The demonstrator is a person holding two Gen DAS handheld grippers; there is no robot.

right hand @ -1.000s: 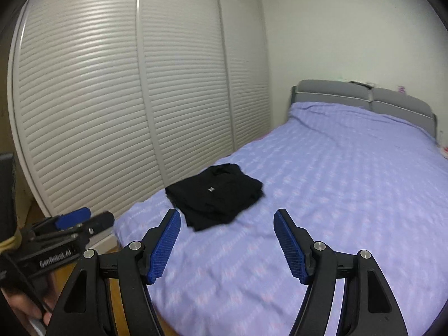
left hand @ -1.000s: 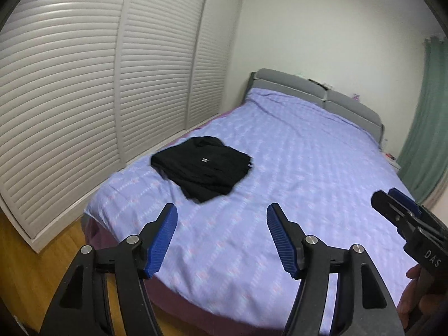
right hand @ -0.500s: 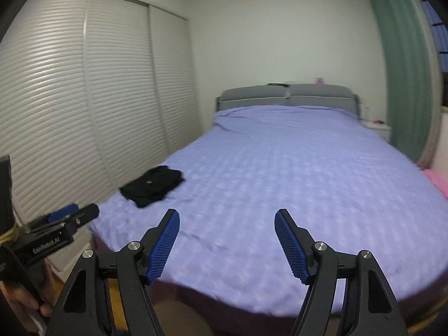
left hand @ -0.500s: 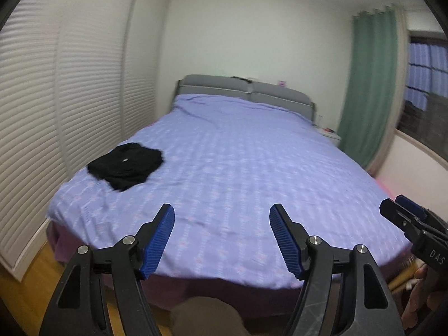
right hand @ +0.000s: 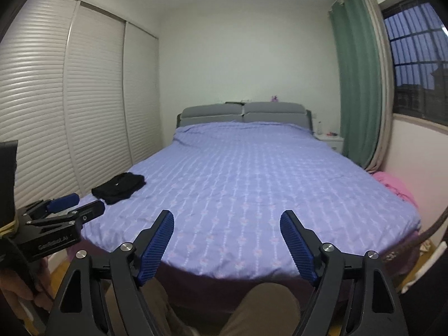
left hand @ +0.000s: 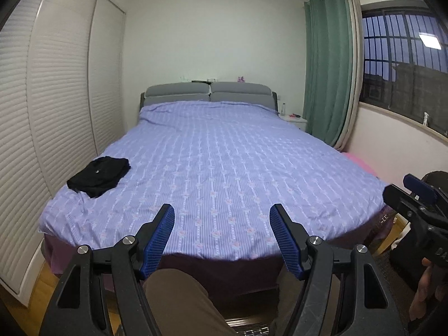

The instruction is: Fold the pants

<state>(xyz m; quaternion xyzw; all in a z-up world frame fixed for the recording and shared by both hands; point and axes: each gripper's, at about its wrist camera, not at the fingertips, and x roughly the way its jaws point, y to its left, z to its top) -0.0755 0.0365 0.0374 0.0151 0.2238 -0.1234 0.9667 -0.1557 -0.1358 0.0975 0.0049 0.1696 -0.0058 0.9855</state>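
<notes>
Folded black pants (left hand: 99,176) lie near the front left corner of the bed (left hand: 224,173) with its purple patterned cover; they also show in the right wrist view (right hand: 119,186). My left gripper (left hand: 222,236) is open and empty, off the foot of the bed, well right of the pants. My right gripper (right hand: 227,245) is open and empty, also off the foot of the bed. The left gripper shows from the side in the right wrist view (right hand: 75,205), and the right gripper at the left wrist view's right edge (left hand: 414,193).
White louvered wardrobe doors (left hand: 53,106) run along the left. A grey headboard (left hand: 208,93) stands at the far end. Green curtain (left hand: 327,75), window and nightstand (left hand: 295,120) are at the right. Pink cloth (right hand: 394,187) lies beside the bed. My knees (right hand: 263,305) are below the grippers.
Both grippers have swung right and drawn back from the pants to face the whole bed from its foot. Both stay open and empty. The pants have not moved.
</notes>
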